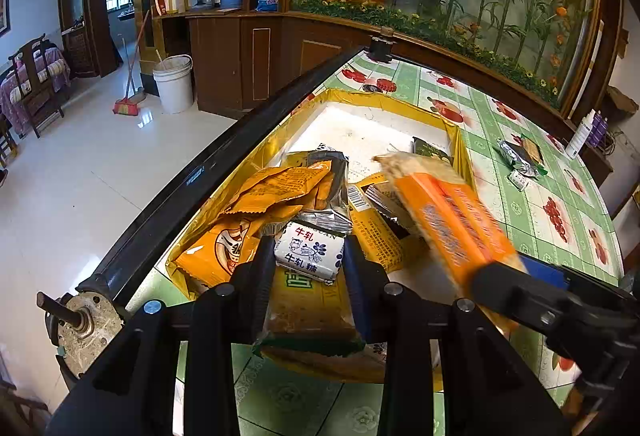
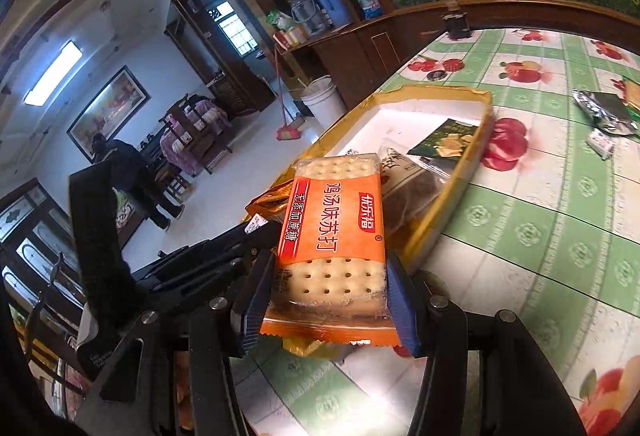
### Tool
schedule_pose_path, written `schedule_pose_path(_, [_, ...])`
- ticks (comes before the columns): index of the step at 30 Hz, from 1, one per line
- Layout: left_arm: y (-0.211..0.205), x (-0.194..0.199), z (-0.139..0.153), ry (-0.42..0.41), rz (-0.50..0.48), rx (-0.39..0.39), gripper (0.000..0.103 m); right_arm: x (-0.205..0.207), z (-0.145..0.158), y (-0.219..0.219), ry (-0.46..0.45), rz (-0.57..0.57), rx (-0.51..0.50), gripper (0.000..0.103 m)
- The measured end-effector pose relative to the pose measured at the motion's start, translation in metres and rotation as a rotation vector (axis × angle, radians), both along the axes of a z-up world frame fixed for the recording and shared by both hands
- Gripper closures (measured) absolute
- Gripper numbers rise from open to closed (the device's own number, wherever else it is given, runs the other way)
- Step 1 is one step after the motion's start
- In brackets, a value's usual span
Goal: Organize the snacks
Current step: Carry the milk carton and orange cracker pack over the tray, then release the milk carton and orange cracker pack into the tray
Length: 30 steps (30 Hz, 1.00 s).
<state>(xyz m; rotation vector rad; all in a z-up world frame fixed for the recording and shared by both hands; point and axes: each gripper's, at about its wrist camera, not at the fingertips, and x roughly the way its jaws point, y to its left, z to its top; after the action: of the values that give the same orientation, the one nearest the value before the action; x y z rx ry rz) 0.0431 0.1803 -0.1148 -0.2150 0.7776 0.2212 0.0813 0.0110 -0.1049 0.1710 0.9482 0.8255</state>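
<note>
The yellow tray (image 1: 460,140) on the table (image 1: 560,196) is already holding several packets. The left claw (image 1: 308,256) is gripping a white nougat packet (image 1: 310,250); the right claw (image 2: 326,284) is gripping an orange cracker pack (image 2: 336,236) above the tray. Two packets (image 1: 520,156) are lying outside, still unsorted.

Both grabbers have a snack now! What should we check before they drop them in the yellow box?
1. Right gripper holds the orange cracker pack firmly: ok, a pad presses each side.
2. Left gripper holds the small white candy packet: ok, shut on it.
3. Yellow box is in front of both grippers: ok.
4. Free space in the box: ok, its white floor is bare at the far end.
5. Snacks left outside: not ok, a silver packet lies on the tablecloth.
6. Grippers clear of each other: cannot tell, they look close.
</note>
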Motion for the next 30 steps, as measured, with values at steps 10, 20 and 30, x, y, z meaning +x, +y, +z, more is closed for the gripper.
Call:
schedule_pose_path(10, [0.002,0.001,0.001,0.005,-0.003,-0.006,0.071,0.031,-0.011,0.024,-0.018,-0.023,-0.039,0.049])
schedule_pose_path(20, [0.008,-0.005,0.014,-0.030,0.047,-0.032,0.039,0.036,-0.009,0.005,0.041,-0.087,0.012,0.036])
schedule_pose_path(30, [-0.014,-0.009,0.032,-0.083,0.033,0.016,0.031,0.030,-0.005,-0.067,0.095,-0.233,0.127,0.026])
